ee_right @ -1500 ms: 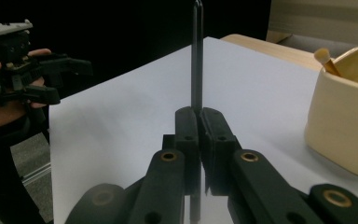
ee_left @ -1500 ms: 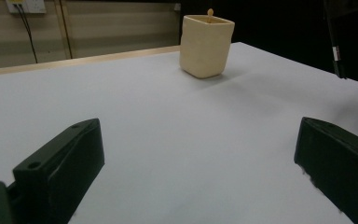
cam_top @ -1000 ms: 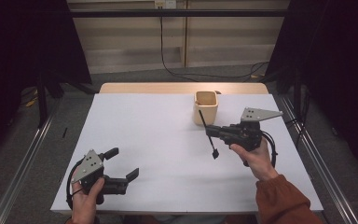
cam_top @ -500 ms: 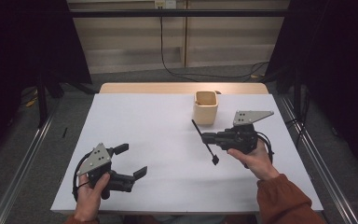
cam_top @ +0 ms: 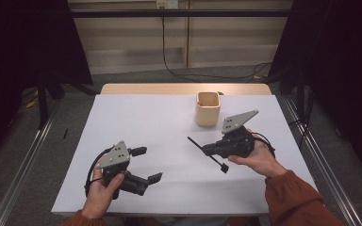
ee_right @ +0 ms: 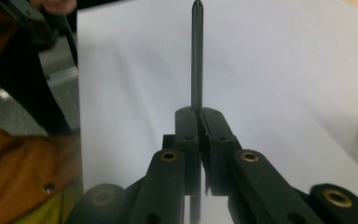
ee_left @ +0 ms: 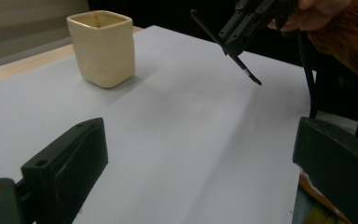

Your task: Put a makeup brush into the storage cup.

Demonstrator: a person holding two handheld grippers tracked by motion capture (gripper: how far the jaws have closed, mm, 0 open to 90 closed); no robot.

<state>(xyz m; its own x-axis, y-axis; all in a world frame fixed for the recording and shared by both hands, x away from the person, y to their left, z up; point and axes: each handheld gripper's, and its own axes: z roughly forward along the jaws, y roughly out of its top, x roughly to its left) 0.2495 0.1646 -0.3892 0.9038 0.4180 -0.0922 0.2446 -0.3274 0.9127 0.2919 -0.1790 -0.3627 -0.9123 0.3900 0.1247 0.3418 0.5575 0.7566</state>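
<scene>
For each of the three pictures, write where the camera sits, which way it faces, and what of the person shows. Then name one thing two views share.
High view: above the person's side, facing forward and down on the table; forearms, left claw, right claw.
Left gripper view: on the left claw, facing across to the cup; open jaws.
Right gripper view: on the right claw, facing along the pen; shut jaws, sleeve.
Shared: pen, cup.

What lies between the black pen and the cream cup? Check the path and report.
Nothing visible. The right hand-held gripper is shut on the black pen, held above the white table cover. The cream cup stands upright behind it, its mouth open, with bare cover between them. The left hand-held gripper hangs open far to the side.
</scene>
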